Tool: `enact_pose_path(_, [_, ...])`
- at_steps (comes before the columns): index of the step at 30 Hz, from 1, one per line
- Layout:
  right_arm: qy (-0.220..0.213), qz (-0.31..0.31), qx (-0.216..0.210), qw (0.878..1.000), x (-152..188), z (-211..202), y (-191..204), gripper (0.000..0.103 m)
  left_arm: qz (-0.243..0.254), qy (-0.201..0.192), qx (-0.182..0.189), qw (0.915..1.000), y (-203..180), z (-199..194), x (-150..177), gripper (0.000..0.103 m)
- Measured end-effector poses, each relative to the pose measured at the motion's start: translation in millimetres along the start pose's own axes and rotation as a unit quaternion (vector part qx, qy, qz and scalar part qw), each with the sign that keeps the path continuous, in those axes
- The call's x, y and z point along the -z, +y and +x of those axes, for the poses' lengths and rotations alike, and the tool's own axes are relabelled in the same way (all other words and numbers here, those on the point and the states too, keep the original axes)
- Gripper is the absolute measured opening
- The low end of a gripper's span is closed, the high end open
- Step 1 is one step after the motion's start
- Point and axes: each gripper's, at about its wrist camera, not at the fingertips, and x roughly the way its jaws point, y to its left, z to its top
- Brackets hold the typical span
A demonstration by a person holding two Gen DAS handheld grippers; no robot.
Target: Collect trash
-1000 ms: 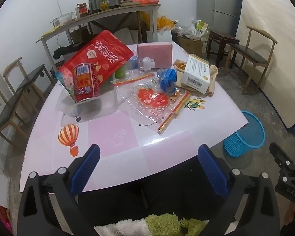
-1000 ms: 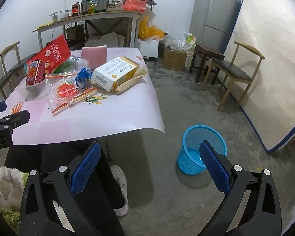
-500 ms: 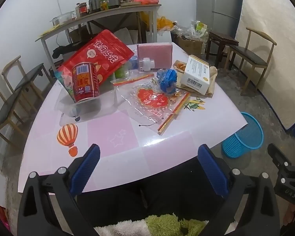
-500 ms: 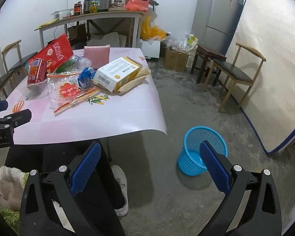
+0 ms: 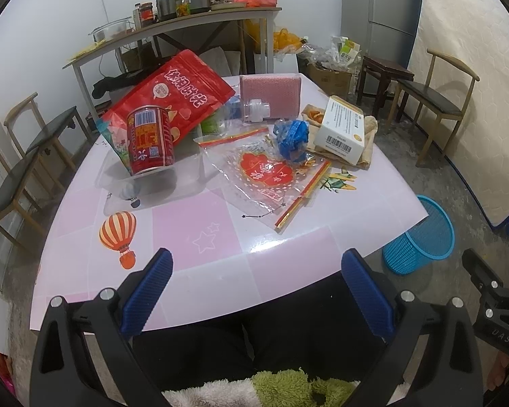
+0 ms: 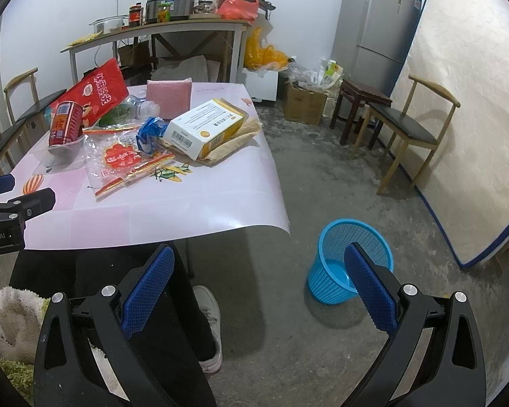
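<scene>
Trash lies across the far half of the pink table [image 5: 193, 237]: a red can [image 5: 149, 140], a red snack pouch [image 5: 173, 101], a clear bag with a red print [image 5: 266, 176], a crumpled blue wrapper [image 5: 291, 139] and a white and yellow box [image 5: 344, 129]. A blue mesh bin [image 6: 351, 259] stands on the floor right of the table. My left gripper [image 5: 258, 264] hangs open over the near table edge, holding nothing. My right gripper [image 6: 259, 261] is open above the floor, its right finger in front of the bin.
A pink sponge-like block [image 5: 271, 93] and a clear bottle [image 5: 251, 110] sit at the table's far side. Wooden chairs [image 6: 410, 129] flank the room, a long shelf table [image 6: 159, 30] and a fridge [image 6: 376, 30] line the back wall, and a mattress [image 6: 465, 118] leans right. A person's legs [image 6: 173, 298] are under the table edge.
Both grippers have drifted slightly; the table and bin sit a little lower and closer in the views. Nothing was picked up or let go.
</scene>
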Motion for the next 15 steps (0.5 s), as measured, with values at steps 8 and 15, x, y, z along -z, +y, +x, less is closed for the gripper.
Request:
enact_pose_path(8, [0.0, 0.0, 0.0, 1.0, -0.6, -3.3, 4.2, 0.096, -0.002, 0.001, 0.0, 1.0, 1.5, -0.5, 0.4, 0.098])
enact_pose_path(15, [0.0, 0.0, -0.001, 1.0, 0.5, -5.9, 2.5, 0.096, 0.001, 0.0, -0.001, 1.0, 1.2, -0.3, 0.9, 0.098])
